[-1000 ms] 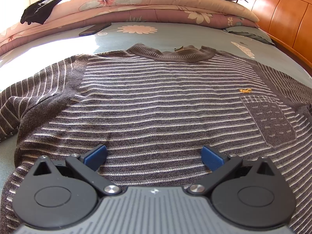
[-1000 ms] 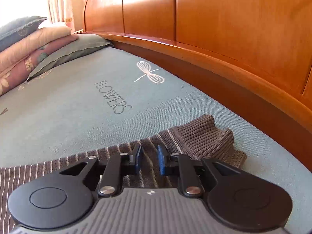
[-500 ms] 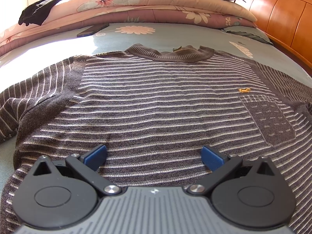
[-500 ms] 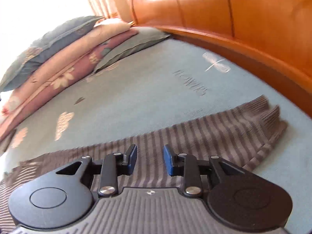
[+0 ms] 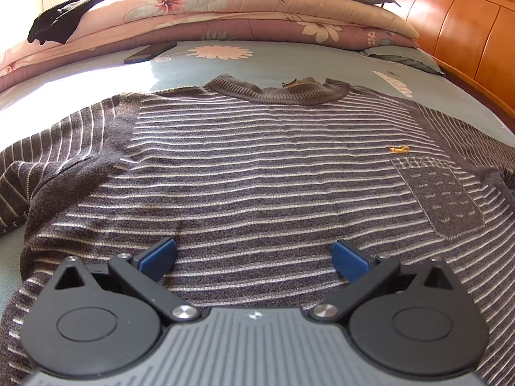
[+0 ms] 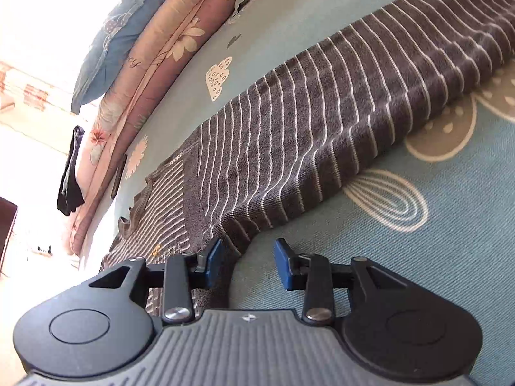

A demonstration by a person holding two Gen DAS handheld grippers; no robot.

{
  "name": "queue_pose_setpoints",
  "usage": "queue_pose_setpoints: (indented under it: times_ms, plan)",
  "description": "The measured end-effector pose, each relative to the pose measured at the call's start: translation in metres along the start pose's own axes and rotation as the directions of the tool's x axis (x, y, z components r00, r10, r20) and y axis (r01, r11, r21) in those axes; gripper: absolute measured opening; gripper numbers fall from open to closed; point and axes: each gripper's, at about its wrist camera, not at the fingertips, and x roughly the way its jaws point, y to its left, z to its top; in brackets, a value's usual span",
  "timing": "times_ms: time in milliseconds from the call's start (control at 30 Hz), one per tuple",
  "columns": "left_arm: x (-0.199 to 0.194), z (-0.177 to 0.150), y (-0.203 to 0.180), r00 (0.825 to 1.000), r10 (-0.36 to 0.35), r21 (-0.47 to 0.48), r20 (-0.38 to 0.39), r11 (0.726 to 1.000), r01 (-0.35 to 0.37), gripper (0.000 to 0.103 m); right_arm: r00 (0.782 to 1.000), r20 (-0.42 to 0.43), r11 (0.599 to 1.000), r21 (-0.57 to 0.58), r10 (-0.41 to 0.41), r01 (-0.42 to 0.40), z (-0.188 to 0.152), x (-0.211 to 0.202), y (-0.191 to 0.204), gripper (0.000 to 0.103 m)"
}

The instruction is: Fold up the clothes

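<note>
A grey-brown striped sweater (image 5: 257,167) lies flat, front up, on the bed, collar (image 5: 276,91) at the far side and a chest pocket (image 5: 441,193) on the right. My left gripper (image 5: 254,257) hovers over its lower middle, wide open, nothing between the blue pads. In the right wrist view one sleeve (image 6: 338,122) stretches away to the upper right. My right gripper (image 6: 248,262) sits at the sleeve's underarm edge, jaws opening, with only bedsheet and the sweater's edge in the gap, pads not pressing on it.
Folded floral quilts (image 5: 244,9) and a pillow are stacked at the far side. A dark phone (image 5: 149,53) lies on the teal sheet (image 6: 418,257). A black garment (image 5: 74,9) drapes over the quilts. The wooden headboard (image 5: 466,35) stands at the right.
The right gripper swung from the sleeve's cuff near the headboard along the sleeve to the underarm, rolled, and its jaws widened. The left gripper and the sweater body stayed put.
</note>
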Motion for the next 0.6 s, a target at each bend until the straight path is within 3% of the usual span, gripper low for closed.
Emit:
queue_pose_setpoints:
  times_ms: [100,200,433,600]
  plan:
    - [-0.001,-0.001,0.001,1.0,-0.004,0.001,0.003,1.0,0.004,0.102,0.997,0.038,0.992,0.106,0.071,-0.075,-0.014,0.008,-0.006,0.064]
    - [-0.001,-0.001,0.001,1.0,-0.008,0.002,0.006,1.0,0.008,0.102,0.993,0.08,0.987,0.129,0.084,-0.094,-0.022,0.01,-0.001,0.075]
    - [-0.002,-0.001,0.002,1.0,-0.011,-0.002,0.008,1.0,0.011,0.102,0.996,-0.028,0.993,0.073,0.09,-0.088,-0.038,0.021,0.022,0.075]
    - [-0.002,-0.001,0.001,1.0,-0.007,-0.005,0.009,1.0,0.007,0.102,0.985,-0.048,0.981,0.106,0.167,-0.161,-0.036,0.038,0.02,0.077]
